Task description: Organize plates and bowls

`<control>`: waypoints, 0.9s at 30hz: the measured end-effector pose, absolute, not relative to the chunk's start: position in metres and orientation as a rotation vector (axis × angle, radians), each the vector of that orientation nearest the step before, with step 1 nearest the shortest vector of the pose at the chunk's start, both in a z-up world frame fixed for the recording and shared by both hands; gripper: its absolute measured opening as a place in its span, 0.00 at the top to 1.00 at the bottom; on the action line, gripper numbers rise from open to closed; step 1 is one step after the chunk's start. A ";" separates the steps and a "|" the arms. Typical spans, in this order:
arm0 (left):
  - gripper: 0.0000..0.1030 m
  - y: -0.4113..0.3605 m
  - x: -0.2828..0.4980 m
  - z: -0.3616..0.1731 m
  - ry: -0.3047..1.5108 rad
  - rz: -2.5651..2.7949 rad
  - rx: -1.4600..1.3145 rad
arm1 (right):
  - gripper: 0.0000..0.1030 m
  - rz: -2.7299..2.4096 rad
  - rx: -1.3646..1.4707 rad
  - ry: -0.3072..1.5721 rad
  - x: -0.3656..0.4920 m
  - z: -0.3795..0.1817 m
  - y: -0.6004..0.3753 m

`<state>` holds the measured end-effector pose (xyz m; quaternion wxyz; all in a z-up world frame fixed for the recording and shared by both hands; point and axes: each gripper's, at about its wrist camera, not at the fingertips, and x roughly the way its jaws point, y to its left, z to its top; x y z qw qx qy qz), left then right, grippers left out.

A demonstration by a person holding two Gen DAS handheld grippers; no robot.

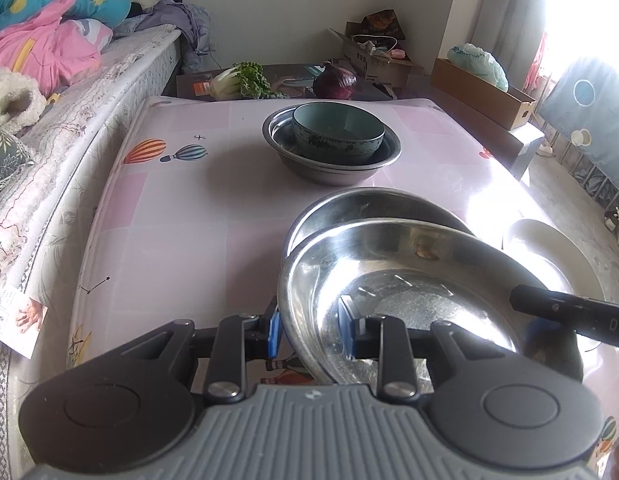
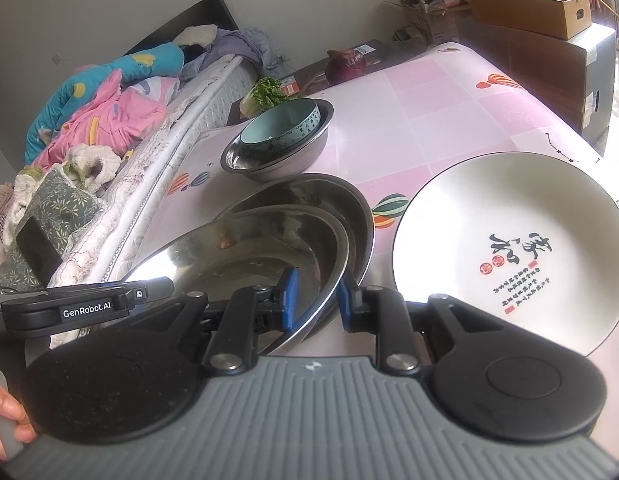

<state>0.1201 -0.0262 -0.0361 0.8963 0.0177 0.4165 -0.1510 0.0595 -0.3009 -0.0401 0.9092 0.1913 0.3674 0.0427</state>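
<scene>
Steel dish (image 1: pixel 409 280) is clamped at its near rim by left gripper (image 1: pixel 309 330), tilted over a second steel dish (image 1: pixel 365 204) on the pink table (image 1: pixel 181 232). Right gripper (image 2: pixel 319 296) straddles the opposite rim, jaws opening, contact unclear. White plate (image 2: pixel 509 240) lies beside.

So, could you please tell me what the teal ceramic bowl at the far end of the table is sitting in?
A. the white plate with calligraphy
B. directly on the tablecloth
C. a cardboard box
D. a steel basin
D: the teal bowl sits nested inside a steel basin, whose rim rings it in both views.
</scene>
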 end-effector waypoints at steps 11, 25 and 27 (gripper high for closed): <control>0.72 -0.028 0.125 -0.047 0.897 -0.316 0.036 | 0.78 0.081 0.389 0.783 0.069 -0.047 -0.300; 0.71 -0.033 0.133 -0.056 0.910 -0.330 0.043 | 0.77 0.053 0.375 0.787 0.080 -0.050 -0.299; 0.71 -0.032 0.134 -0.056 0.905 -0.332 0.039 | 0.76 0.050 0.372 0.784 0.081 -0.049 -0.299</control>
